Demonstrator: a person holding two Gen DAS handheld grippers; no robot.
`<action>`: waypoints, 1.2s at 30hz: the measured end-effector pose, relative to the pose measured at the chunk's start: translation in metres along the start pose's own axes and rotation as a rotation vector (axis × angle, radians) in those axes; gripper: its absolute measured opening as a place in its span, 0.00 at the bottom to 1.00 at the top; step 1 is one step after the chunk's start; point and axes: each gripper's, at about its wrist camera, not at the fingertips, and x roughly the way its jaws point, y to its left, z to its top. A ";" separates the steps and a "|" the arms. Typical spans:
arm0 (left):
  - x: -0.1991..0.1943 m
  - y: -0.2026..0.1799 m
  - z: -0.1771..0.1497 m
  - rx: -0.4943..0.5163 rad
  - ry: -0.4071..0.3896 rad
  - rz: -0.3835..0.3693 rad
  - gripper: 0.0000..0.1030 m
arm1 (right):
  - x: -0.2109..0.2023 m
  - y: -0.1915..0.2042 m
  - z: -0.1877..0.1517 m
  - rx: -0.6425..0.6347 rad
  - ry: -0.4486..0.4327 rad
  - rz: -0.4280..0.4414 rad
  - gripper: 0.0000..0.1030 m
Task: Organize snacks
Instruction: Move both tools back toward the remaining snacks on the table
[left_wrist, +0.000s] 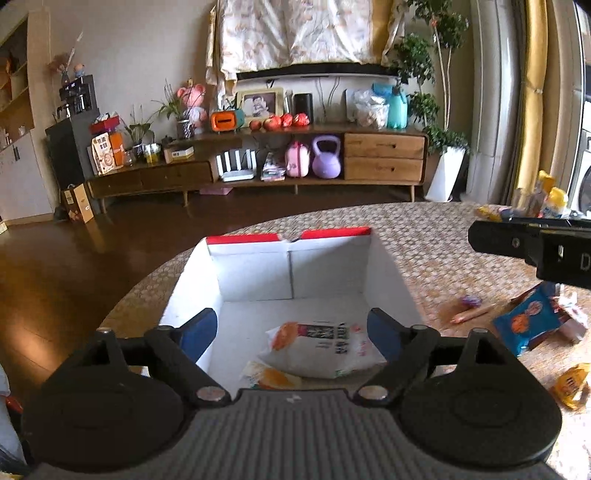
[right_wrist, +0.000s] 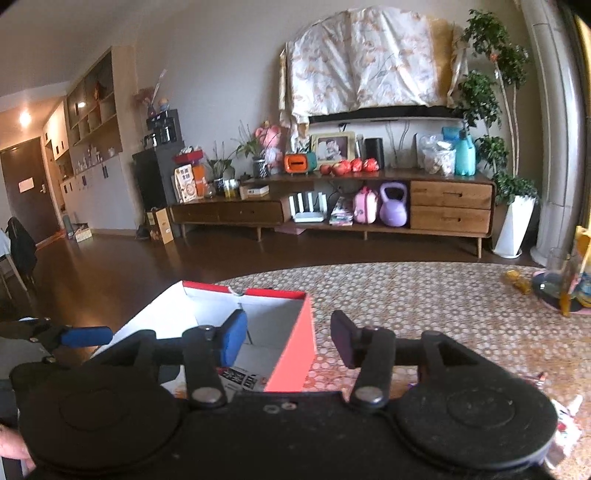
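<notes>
White bag (left_wrist: 325, 349) lay in box (left_wrist: 255, 273), below left gripper (left_wrist: 293, 328) | both grippers' fingers apart, empty | right gripper (right_wrist: 288, 339) straddled box wall.

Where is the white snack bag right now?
In the left wrist view the white snack bag lies on the floor of the red-and-white box, near its front, partly over a smaller orange-and-white packet.

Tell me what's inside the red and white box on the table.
Inside the box lies a white snack bag with an orange corner, partly on top of a smaller orange and white packet. The box's near end is hidden behind the gripper body.
</notes>
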 end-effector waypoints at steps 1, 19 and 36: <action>-0.003 -0.003 0.000 -0.002 -0.014 -0.004 0.86 | -0.006 -0.003 -0.001 0.003 -0.007 -0.006 0.53; -0.019 -0.092 -0.005 0.060 -0.066 -0.139 0.99 | -0.074 -0.065 -0.025 0.039 -0.063 -0.166 0.73; 0.000 -0.180 -0.020 0.168 -0.051 -0.241 1.00 | -0.099 -0.138 -0.072 0.097 -0.028 -0.326 0.85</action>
